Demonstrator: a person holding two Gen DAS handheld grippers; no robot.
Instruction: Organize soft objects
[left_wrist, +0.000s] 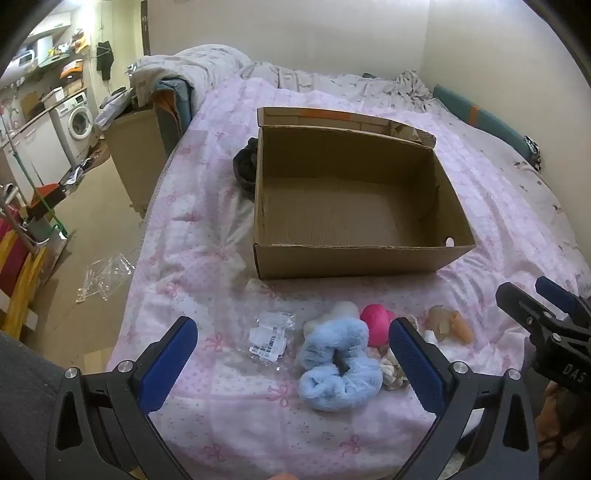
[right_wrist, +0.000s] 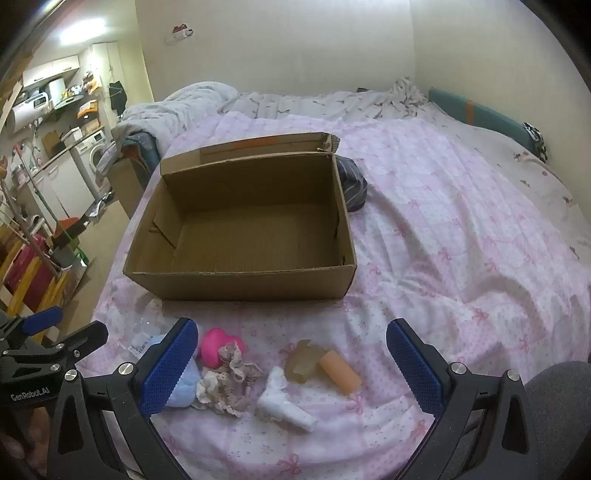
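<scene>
We are holding the left claw (left_wrist: 293, 347) with its blue pads spread wide apart and nothing between them, low over the near edge of the bed (left_wrist: 517, 229). We are holding the right claw (right_wrist: 291, 349) likewise agape and empty.

Just ahead of the left claw, the fluffy blue scrunchie (left_wrist: 338, 363) is lying on the pink quilt, touching a pink ball-like toy (left_wrist: 375, 325) and a small beige lace scrunchie (left_wrist: 395, 373). Ahead of the right claw we are seeing a white soft piece (right_wrist: 284, 400), a translucent amber piece (right_wrist: 304, 360) and an orange cylinder (right_wrist: 340, 373), close together. A clear plastic packet (left_wrist: 271, 334) is lying just left of the blue scrunchie.

Beyond the cluster, the open cardboard box (left_wrist: 351, 258) is standing empty, near but apart from the items. A dark cloth bundle (left_wrist: 245, 166) is lying against its far left side.

Risks we are noting: the items are touching, so a closing claw may be catching two at once or nudging a neighbour off the near bed edge. The fluffy pile may be compressing and slipping free. The two claws are working close together and may be colliding.
</scene>
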